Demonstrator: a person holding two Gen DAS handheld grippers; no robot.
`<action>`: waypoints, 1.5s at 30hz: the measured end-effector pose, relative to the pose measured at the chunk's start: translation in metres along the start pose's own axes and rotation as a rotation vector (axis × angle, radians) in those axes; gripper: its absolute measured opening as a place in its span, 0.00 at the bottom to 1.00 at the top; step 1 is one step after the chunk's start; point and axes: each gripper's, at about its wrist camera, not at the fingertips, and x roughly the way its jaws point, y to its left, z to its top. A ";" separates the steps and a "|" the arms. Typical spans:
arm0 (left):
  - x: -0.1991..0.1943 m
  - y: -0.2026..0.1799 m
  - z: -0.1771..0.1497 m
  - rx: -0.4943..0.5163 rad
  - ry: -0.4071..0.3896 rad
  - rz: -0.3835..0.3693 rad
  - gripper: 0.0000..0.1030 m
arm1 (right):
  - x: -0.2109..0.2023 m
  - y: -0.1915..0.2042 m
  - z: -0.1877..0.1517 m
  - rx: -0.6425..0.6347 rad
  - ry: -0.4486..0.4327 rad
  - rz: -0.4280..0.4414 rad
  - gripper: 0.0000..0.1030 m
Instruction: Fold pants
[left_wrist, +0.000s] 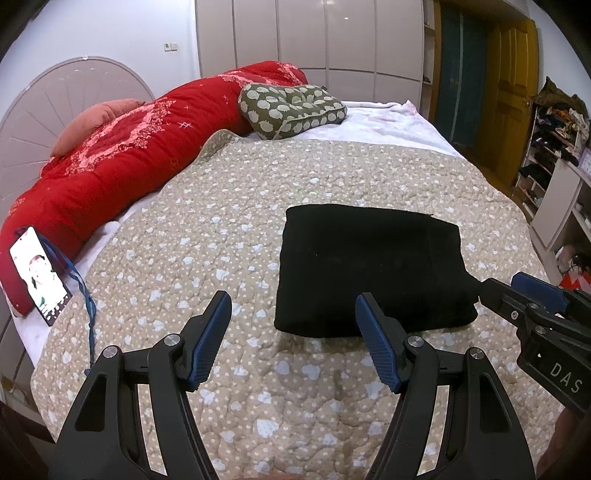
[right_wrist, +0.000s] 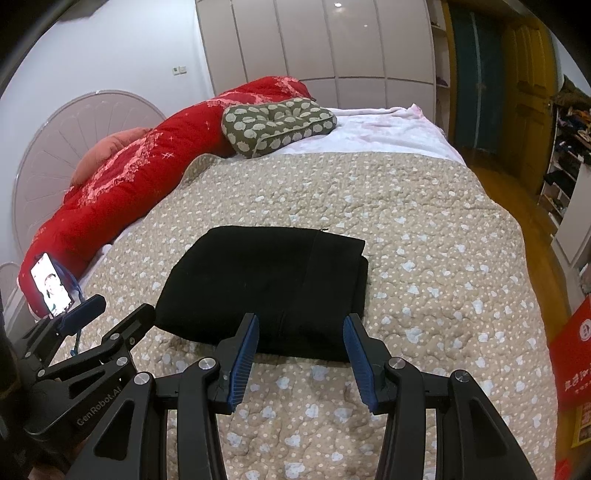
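Observation:
The black pants lie folded into a compact rectangle on the beige quilted bedspread; they also show in the right wrist view. My left gripper is open and empty, just in front of the bundle's near left edge. My right gripper is open and empty, its fingers at the bundle's near edge. The right gripper also shows at the right of the left wrist view, and the left gripper at the left of the right wrist view.
A red quilt and a green patterned cushion lie along the far side of the bed. A phone with a blue lanyard rests at the left. Shelves and a yellow door stand at the right.

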 end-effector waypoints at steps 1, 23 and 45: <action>0.001 0.000 0.000 0.000 0.002 -0.001 0.68 | 0.001 0.000 0.000 0.000 0.002 -0.002 0.45; 0.008 -0.002 -0.003 -0.006 0.022 -0.016 0.68 | 0.010 -0.005 -0.004 0.007 0.024 -0.003 0.45; 0.012 -0.009 -0.006 0.008 0.037 -0.026 0.68 | 0.010 -0.014 -0.011 0.031 0.033 -0.010 0.45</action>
